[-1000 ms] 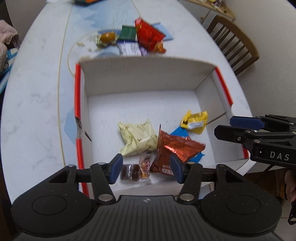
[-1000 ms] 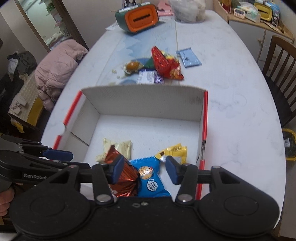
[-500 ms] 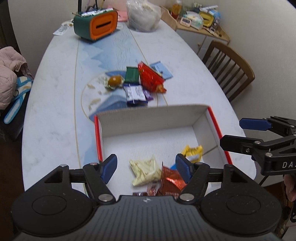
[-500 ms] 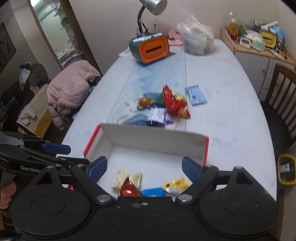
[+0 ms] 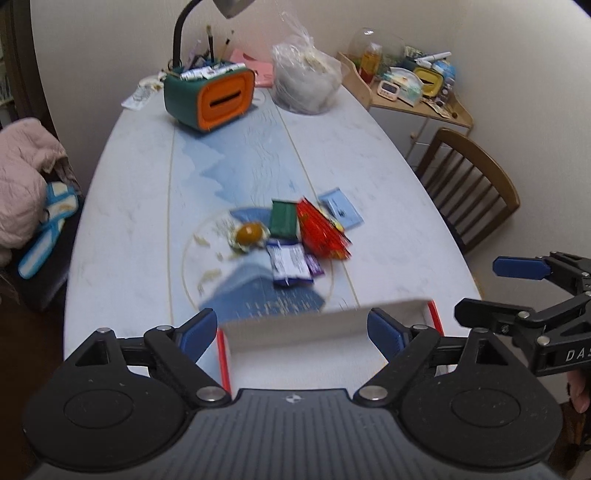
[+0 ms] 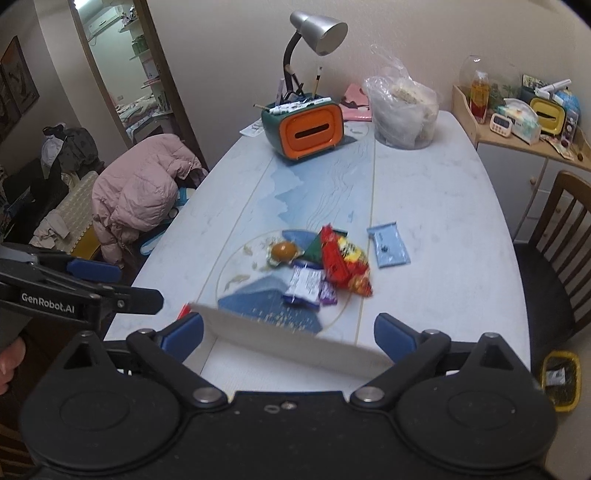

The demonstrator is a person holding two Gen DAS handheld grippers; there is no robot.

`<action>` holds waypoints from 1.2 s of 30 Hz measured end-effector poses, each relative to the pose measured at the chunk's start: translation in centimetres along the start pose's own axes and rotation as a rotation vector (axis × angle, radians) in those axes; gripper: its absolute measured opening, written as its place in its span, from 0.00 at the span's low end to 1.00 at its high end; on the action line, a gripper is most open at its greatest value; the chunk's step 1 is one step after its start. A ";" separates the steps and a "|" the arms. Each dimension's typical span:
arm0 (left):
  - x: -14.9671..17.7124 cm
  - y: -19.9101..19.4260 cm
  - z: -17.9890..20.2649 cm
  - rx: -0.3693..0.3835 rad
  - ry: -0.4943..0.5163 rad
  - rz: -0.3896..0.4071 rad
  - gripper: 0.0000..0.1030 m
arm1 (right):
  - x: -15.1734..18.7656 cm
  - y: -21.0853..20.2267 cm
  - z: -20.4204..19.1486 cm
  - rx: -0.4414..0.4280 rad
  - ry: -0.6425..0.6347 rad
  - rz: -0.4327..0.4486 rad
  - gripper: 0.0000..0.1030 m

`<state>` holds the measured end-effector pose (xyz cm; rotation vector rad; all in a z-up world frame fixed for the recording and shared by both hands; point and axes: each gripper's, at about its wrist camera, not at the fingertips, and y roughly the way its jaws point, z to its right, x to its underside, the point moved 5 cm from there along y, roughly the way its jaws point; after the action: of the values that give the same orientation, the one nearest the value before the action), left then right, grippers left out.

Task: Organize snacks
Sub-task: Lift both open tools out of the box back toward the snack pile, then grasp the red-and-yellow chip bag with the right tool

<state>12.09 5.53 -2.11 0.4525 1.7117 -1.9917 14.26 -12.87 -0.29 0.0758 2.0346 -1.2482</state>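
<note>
Snacks remaining to be sorted lie in a loose cluster mid-table, beyond the white cardboard box, whose far wall alone shows at the near edge. Since a second ago both views have lifted away from the box interior, where several packets already lay; judged, both tools are pulling back to fetch more. Left gripper is spread wide, holding nothing. Right gripper likewise gapes empty. Farther off stand an orange-fronted organizer and a desk lamp.
</note>
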 end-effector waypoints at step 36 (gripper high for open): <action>-7.8 19.4 -3.7 -0.238 -0.124 -0.191 0.86 | -4.9 25.4 7.4 0.018 -0.137 -0.311 0.83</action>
<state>29.05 8.07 -14.66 0.0852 1.9419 -1.8649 32.18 -3.83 -18.14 -0.3207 1.9671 -1.4174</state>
